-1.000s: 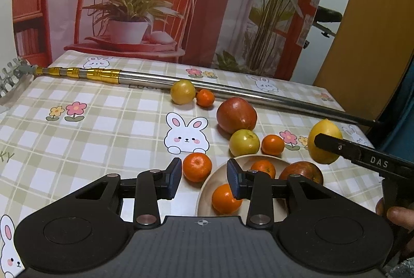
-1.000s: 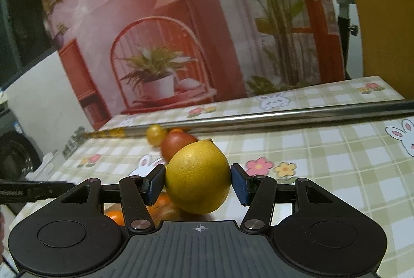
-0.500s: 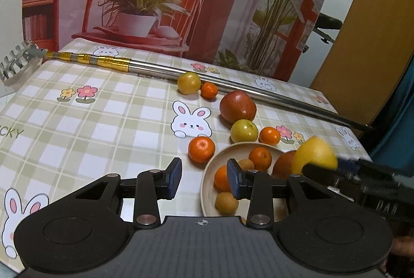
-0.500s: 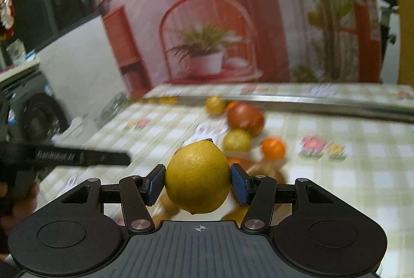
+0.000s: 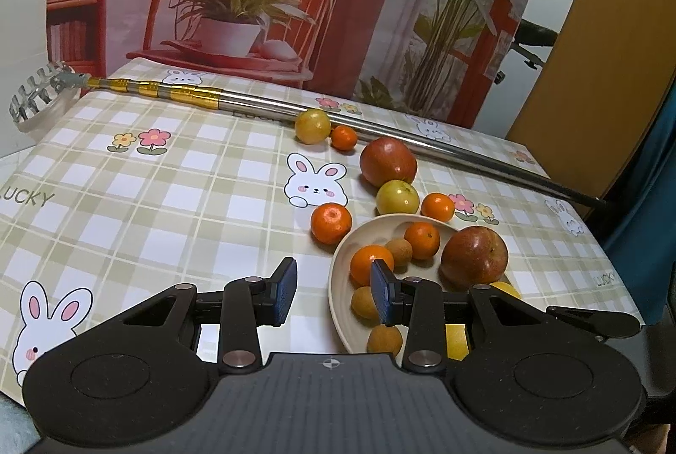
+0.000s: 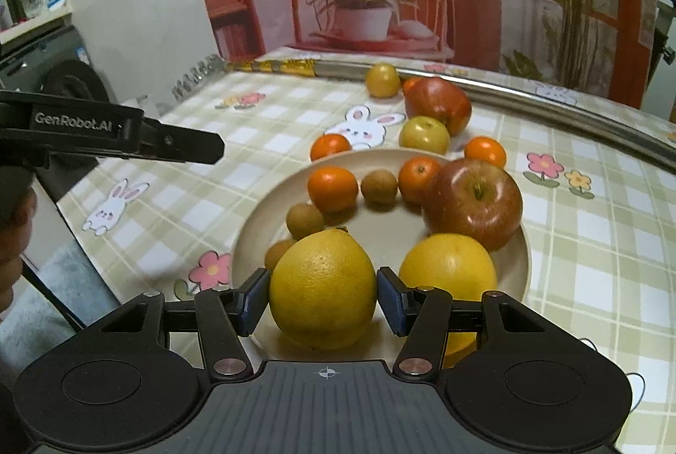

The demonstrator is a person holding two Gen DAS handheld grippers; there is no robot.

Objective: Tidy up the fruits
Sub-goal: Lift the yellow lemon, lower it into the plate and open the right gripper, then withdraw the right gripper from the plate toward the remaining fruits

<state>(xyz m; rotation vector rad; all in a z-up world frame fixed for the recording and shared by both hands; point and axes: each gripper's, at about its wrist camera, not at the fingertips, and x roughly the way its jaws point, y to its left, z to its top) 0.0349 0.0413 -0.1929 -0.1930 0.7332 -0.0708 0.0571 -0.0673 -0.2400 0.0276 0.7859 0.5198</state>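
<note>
Right gripper (image 6: 323, 295): pads pinching a large yellow citrus (image 6: 323, 287), which sits low over the near part of the beige plate (image 6: 521, 259); contact with the plate cannot be told.

Left gripper (image 5: 331, 297): jaws spread, nothing between them, hovering at the plate's near left edge.

Plate contents, right wrist view: second yellow citrus (image 6: 448, 270) just right of the held one; red apple (image 6: 473, 202) at the right side; two mandarins (image 6: 332, 187) toward the far side; three small brown fruits (image 6: 304, 219) along the left side, one partly hidden behind the held citrus.

On the checked tablecloth (image 5: 126, 200) beyond the plate: a mandarin (image 5: 331, 222) touching the far left rim, a yellow-green fruit (image 5: 397, 197), another mandarin (image 5: 438, 206), a second red apple (image 5: 388, 161), a small yellow fruit (image 5: 312, 126) and a small mandarin (image 5: 344, 138) beside a long metal pole (image 5: 422, 141) lying across the far side.

Change: a second ago the held citrus was up above the table to the right of the plate; it has since come down over the plate. The left gripper has stayed spread and pulled back slightly.
</note>
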